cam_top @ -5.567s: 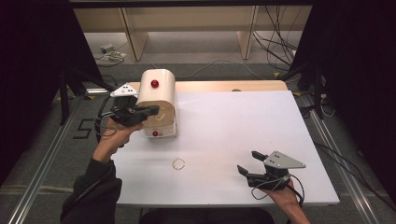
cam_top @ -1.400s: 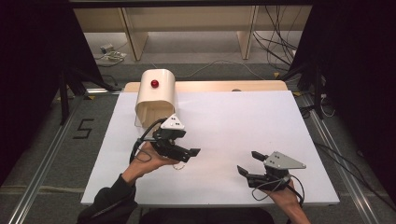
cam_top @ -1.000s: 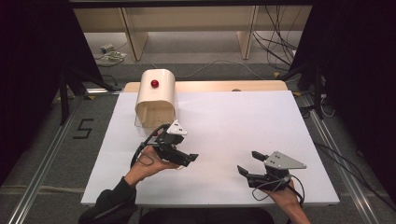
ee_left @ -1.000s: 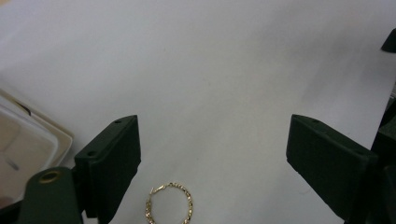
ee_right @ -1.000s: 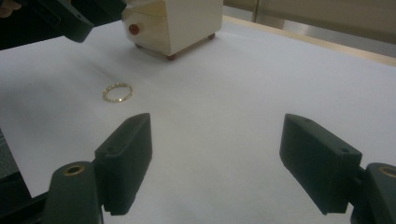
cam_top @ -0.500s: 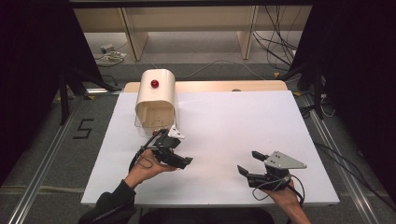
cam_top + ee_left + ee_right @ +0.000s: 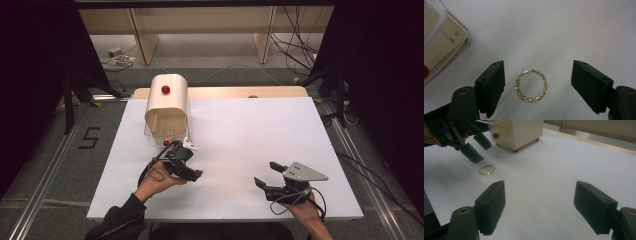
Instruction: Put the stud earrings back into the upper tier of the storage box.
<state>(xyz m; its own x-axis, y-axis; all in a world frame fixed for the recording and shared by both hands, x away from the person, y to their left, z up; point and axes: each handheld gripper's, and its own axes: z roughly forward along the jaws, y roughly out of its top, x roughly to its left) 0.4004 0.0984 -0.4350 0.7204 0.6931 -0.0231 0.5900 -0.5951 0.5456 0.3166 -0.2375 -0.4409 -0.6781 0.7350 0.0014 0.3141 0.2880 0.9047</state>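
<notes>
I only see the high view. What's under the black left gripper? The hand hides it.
Observer: A small gold twisted hoop earring lies flat on the white table, between the left gripper's jaws.
Operator: Is it pinched yet?
Observer: No. The jaws have just been closing, but there are gaps on both sides of the hoop.
Operator: What's under the cream box?
Observer: The cream box stands on small reddish round feet.

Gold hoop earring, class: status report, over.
Left gripper jaws open, just closing, straddling the gold hoop earring, no contact. Right gripper open, idle. Earring flat on white table; nothing in the way.
</notes>
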